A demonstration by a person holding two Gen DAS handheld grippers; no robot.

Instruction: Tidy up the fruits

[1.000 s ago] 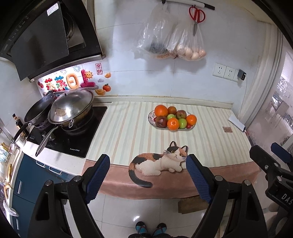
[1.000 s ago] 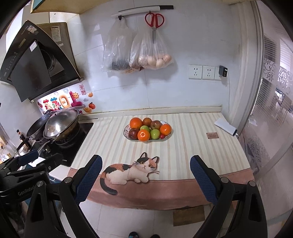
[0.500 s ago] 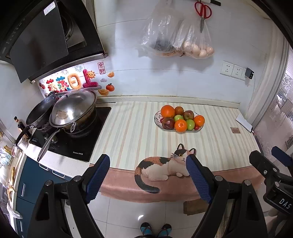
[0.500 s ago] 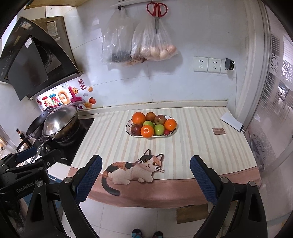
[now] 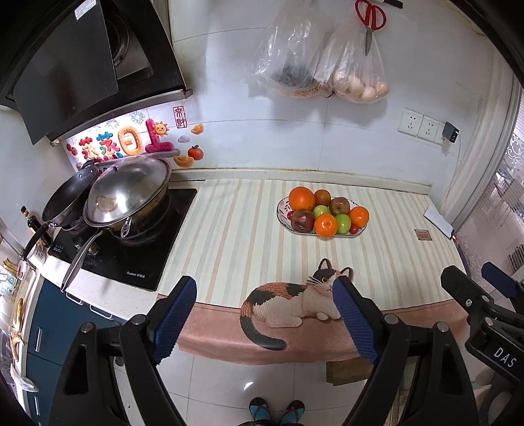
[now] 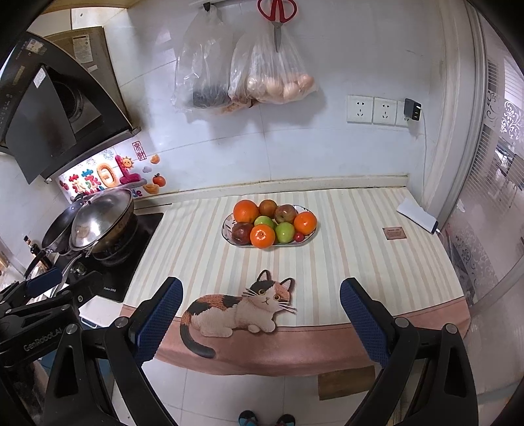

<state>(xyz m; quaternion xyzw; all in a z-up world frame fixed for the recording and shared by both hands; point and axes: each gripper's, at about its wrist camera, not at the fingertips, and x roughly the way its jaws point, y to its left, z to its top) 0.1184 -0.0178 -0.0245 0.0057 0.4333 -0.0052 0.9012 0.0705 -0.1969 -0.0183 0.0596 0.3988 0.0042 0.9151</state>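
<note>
**Fruit plate on the striped counter, both grippers held back from it**

We see the fruit heaped on an oval plate [image 6: 226, 233] that sits toward the back of the striped counter mat [image 6: 344, 255], well apart from the front edge. On it we count a large orange [image 6: 245, 211] at the back left, a second orange [image 6: 262, 236] at the front, a third orange [image 6: 305, 222] at the right, two green apples [image 6: 284, 232], a reddish apple [image 6: 285, 213], a dark, bruised-looking fruit [image 6: 242, 231] at the left and a small red fruit [image 6: 298, 236] at the front right.

Nearer to us, a cat picture [image 6: 239, 308] lies on the mat's front edge, between the plate and our grippers. The left gripper [image 5: 263, 288] is spread wide and holds nothing; it hangs off the counter's front edge above the floor. The right gripper [image 6: 261, 288] is likewise spread wide and empty, also short of the counter.

To the left stands the stove [image 5: 144, 252] with a lidded wok [image 5: 127, 193]. On the wall hang plastic bags [image 6: 249, 65] and red scissors [image 6: 277, 13].
</note>
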